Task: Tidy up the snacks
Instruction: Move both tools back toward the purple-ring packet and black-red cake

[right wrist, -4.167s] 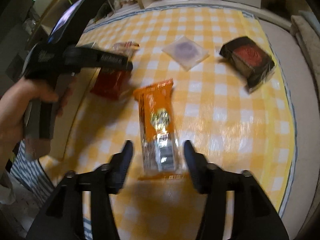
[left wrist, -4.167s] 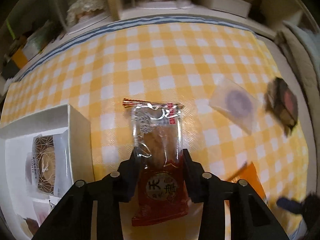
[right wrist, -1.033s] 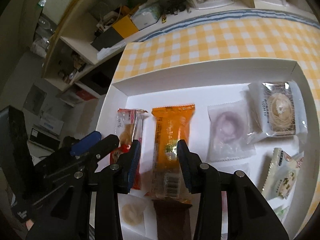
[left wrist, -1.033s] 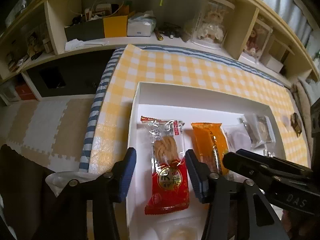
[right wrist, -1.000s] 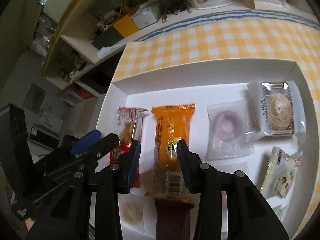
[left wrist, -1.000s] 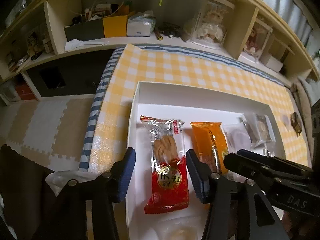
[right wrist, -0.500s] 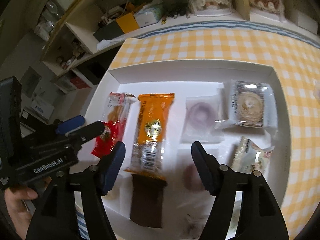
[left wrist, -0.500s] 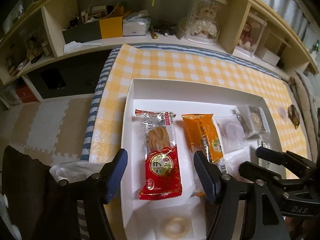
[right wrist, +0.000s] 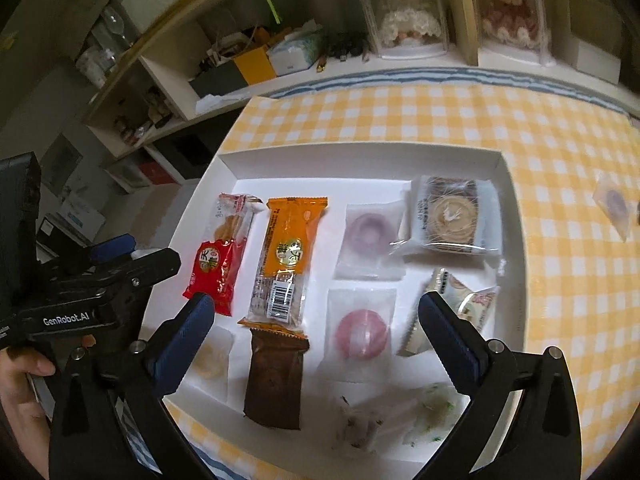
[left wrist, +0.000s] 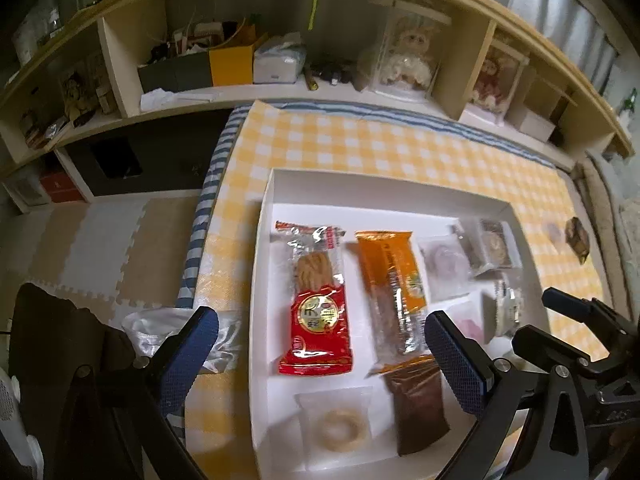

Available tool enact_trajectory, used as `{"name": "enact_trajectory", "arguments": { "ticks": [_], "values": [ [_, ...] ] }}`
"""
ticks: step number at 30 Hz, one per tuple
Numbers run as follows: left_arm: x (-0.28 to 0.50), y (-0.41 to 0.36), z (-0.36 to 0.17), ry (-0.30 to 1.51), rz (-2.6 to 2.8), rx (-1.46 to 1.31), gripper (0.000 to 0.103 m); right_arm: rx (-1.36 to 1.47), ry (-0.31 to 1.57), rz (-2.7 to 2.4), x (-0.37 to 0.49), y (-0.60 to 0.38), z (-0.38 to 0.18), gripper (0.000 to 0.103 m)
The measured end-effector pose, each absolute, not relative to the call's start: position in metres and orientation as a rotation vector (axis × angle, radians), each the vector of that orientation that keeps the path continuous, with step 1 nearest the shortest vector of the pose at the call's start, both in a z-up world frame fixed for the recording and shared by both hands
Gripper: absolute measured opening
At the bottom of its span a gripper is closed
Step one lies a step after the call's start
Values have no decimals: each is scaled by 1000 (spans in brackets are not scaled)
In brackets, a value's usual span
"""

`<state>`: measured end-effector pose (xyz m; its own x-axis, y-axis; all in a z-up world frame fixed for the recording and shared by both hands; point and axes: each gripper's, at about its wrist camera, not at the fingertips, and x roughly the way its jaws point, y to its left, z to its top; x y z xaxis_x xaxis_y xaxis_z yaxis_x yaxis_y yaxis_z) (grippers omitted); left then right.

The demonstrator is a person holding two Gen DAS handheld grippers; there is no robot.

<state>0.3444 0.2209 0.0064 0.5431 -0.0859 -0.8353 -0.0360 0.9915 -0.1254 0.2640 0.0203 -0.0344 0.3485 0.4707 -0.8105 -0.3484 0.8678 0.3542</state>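
A white tray (left wrist: pixel 384 186) (right wrist: pixel 360 152) on the yellow checked cloth holds several snacks. The red cracker packet (left wrist: pixel 316 300) (right wrist: pixel 218 256) lies at its left, the orange packet (left wrist: pixel 394 276) (right wrist: pixel 286 256) beside it. A brown bar (right wrist: pixel 274 380), ring snacks and a round cake pack (right wrist: pixel 450 220) also lie inside. My left gripper (left wrist: pixel 320 360) is open and empty above the red packet. My right gripper (right wrist: pixel 312 328) is open and empty above the tray's middle. The left gripper also shows in the right wrist view (right wrist: pixel 116 268).
Two snacks lie on the cloth right of the tray: a dark packet (left wrist: pixel 576 236) and a clear purple one (right wrist: pixel 614 204). Shelves with boxes and cased dolls (left wrist: pixel 404 60) run along the back. A striped blue cloth edge (left wrist: pixel 204 220) and foam floor mats lie to the left.
Both grippers have let go of their packets, opened wide and pulled back up from the tray. The red and orange packets stay in the tray.
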Motion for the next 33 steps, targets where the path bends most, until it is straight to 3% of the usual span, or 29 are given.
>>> {"name": "enact_trajectory", "arguments": {
  "ticks": [21, 33],
  "values": [
    [294, 181, 89, 833, -117, -109, 103, 68, 960, 474, 255, -51, 34, 103],
    [297, 120, 97, 818, -196, -57, 103, 68, 896, 389, 258, -125, 58, 103]
  ]
}}
